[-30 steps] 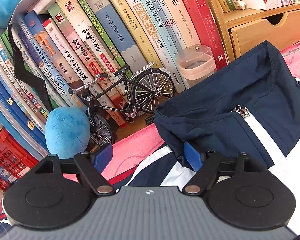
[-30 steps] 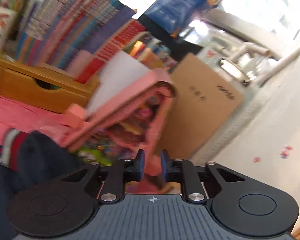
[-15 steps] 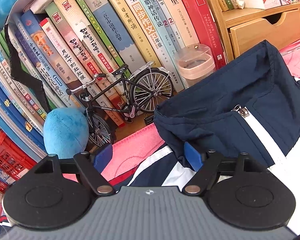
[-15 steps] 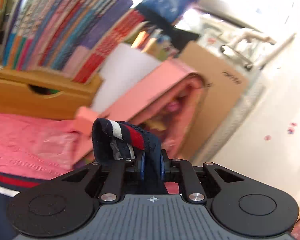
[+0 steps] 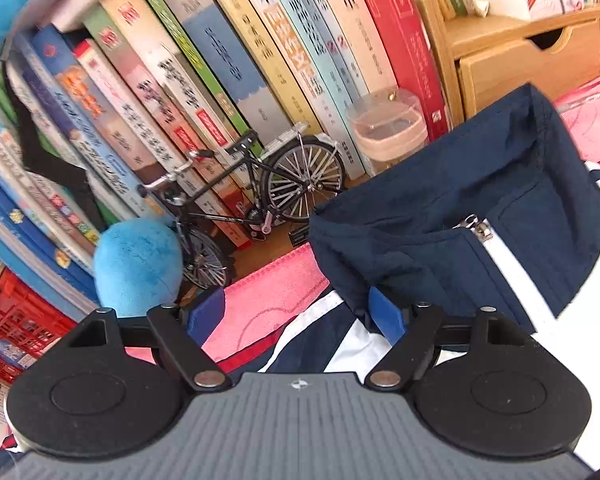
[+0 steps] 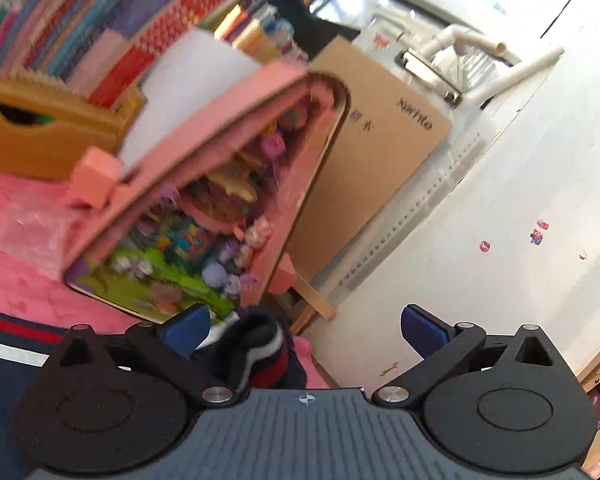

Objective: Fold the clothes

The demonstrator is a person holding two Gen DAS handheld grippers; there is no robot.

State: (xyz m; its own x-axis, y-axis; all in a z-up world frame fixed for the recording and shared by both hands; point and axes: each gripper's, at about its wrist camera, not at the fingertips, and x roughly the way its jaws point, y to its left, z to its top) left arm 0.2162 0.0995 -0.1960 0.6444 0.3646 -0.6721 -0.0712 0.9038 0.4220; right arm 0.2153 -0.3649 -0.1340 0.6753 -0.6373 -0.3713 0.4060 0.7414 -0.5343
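Observation:
A navy and white jacket (image 5: 440, 216) lies on a pink cloth (image 5: 268, 300), its collar raised and the zipper pull (image 5: 480, 232) showing. My left gripper (image 5: 296, 312) stands open low over the jacket's striped part; its right finger (image 5: 384, 316) sits against the collar's edge, and nothing is pinched. In the right wrist view my right gripper (image 6: 304, 326) has its jaws opening wide. The jacket's ribbed cuff (image 6: 256, 348), navy with white and red stripes, sits loose between them beside the left finger (image 6: 186, 326). More of the jacket (image 6: 8, 344) shows at the lower left.
Leaning books (image 5: 220, 80), a model bicycle (image 5: 252, 200), a blue plush ball (image 5: 138, 264), a plastic cup (image 5: 388, 128), wooden drawers (image 5: 528, 60) and a red crate (image 5: 16, 328) stand behind the jacket. A pink toy case (image 6: 220, 184) and a cardboard sheet (image 6: 372, 152) stand ahead of the right gripper.
The right gripper was shut on the striped cuff half a second ago; now its jaws are wide and the cuff has slumped down between them. The left gripper has stayed put.

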